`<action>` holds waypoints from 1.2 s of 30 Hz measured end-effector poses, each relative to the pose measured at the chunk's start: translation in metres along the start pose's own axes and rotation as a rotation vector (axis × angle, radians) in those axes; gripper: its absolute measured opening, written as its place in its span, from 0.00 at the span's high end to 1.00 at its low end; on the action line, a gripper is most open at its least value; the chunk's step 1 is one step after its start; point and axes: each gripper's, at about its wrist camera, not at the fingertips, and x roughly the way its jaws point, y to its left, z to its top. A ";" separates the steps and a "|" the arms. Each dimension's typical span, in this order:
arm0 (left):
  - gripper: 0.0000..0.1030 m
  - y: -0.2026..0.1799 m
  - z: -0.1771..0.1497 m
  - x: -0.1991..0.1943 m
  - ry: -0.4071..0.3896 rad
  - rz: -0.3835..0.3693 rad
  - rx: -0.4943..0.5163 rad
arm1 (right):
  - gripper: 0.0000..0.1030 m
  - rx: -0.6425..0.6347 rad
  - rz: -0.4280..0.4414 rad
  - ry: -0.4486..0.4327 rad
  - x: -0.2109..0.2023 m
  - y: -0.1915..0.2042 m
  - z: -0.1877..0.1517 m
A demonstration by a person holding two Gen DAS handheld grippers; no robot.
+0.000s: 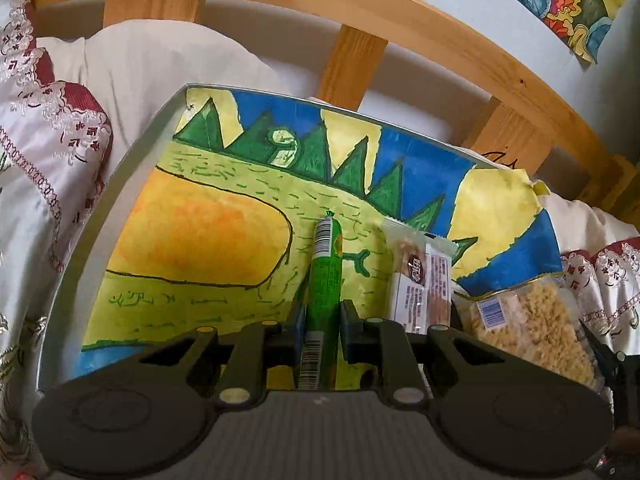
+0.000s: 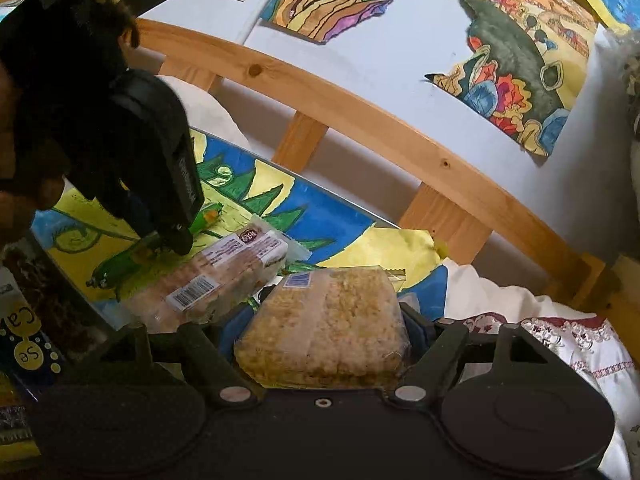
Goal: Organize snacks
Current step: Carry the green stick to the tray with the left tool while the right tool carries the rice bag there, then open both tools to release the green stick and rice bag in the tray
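A grey tray (image 1: 132, 152) lined with a bright painted sheet lies on a bed. My left gripper (image 1: 322, 312) is shut on a green snack stick (image 1: 325, 264) with barcodes, which points away along the sheet. Right of it lies a clear-wrapped biscuit packet (image 1: 420, 280). A clear pack of yellow puffed cakes (image 1: 532, 320) sits at the tray's right corner. In the right wrist view my right gripper (image 2: 326, 312) holds that pack (image 2: 320, 344) between wide-set fingers. The biscuit packet (image 2: 224, 276) lies to its left. Beyond it the left gripper (image 2: 176, 240) holds the green stick (image 2: 116, 266).
A wooden headboard (image 1: 400, 28) curves behind the tray, with a white pillow (image 1: 160, 64) against it. Embroidered white and red bedding (image 1: 48, 140) surrounds the tray. A dark snack bag with yellow dots (image 2: 28, 344) stands at the left. Paintings (image 2: 520, 72) hang on the wall.
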 end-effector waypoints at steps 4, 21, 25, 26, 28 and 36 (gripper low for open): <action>0.80 -0.002 -0.001 0.000 -0.005 0.006 0.016 | 0.25 0.015 0.000 0.004 0.002 -0.002 -0.001; 0.24 0.011 0.000 -0.039 -0.114 0.054 -0.031 | 0.09 0.098 -0.024 -0.059 -0.020 -0.017 0.010; 0.16 0.017 0.000 -0.053 -0.155 0.076 -0.038 | 0.05 0.134 -0.029 -0.074 -0.032 -0.023 0.017; 0.14 0.019 0.000 -0.057 -0.162 0.079 -0.040 | 0.05 0.139 -0.030 -0.076 -0.034 -0.024 0.018; 0.12 0.022 -0.001 -0.064 -0.178 0.087 -0.046 | 0.05 0.150 -0.035 -0.081 -0.040 -0.026 0.021; 0.06 0.030 -0.009 -0.090 -0.207 0.078 -0.076 | 0.01 0.212 -0.061 -0.120 -0.070 -0.037 0.030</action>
